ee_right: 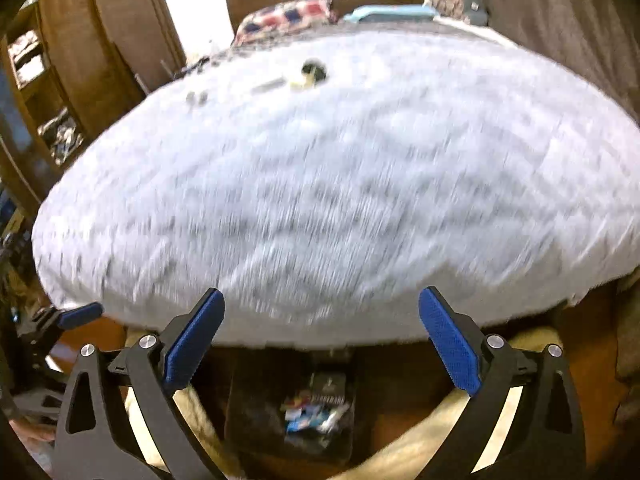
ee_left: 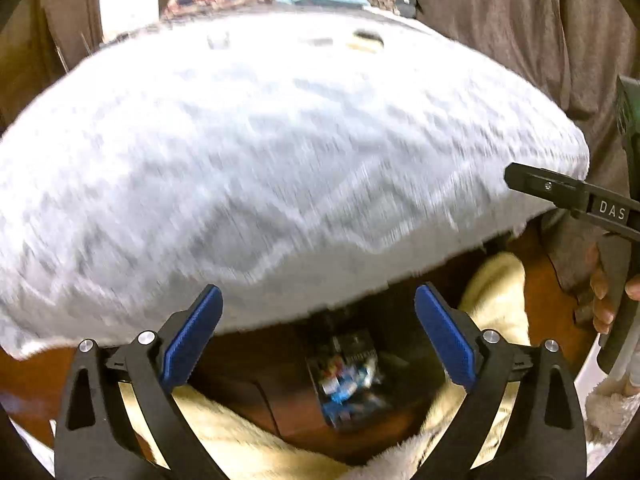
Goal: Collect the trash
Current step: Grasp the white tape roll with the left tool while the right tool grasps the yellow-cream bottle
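Both wrist views look forward and slightly down from just off the near edge of the bed, along their own wide-spread jaws toward the headboard end. Left view sits further right-facing, catching the right gripper at its right margin; right view catches the left gripper at its left. Shared: the fuzzy bed cover, the near edge, the bin of trash below it.

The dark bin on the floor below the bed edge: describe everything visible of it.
The dark, open-topped bin stands on the brown floor, just below the overhanging edge of the fluffy white-grey bed cover. Its walls look black and boxy; material is unclear through the blur. Inside lies a jumble of small blue, white and red wrappers. In both wrist views it sits centred ahead of the open gripper fingers; nothing touches it.
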Motion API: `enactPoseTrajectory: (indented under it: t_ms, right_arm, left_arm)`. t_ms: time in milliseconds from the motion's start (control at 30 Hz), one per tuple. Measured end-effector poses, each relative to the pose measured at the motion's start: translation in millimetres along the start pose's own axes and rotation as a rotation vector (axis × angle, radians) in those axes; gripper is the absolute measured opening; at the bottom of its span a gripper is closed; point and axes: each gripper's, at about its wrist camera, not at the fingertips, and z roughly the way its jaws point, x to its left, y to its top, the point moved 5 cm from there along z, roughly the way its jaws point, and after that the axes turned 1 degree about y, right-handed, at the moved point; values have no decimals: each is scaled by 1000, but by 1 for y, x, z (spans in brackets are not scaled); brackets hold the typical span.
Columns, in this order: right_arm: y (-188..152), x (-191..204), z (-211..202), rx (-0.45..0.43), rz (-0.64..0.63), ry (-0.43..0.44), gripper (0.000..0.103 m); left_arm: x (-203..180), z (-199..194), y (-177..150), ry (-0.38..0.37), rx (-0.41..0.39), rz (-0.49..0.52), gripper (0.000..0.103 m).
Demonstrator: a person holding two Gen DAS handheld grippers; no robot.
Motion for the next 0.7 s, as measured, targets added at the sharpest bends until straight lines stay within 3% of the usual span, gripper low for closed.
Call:
enactPoseTrajectory:
  t_ms: [167,433,567,700]
  right_arm:
    - [40,-4,2,-40,-26,-30,98]
    - [84,7,51,-37,-57,-10,96]
    - [105,18,75,-17,-82,19,76]
    - [127,24,102,-2,-92,22,66]
  left_arm:
    - [20,-10,48,70,-60,0,92]
    - [60,5,112,149,-101,-40,93]
    - [79,24,141,172,-92,-58,93]
    - [94,46,165,206,-75,-60,93]
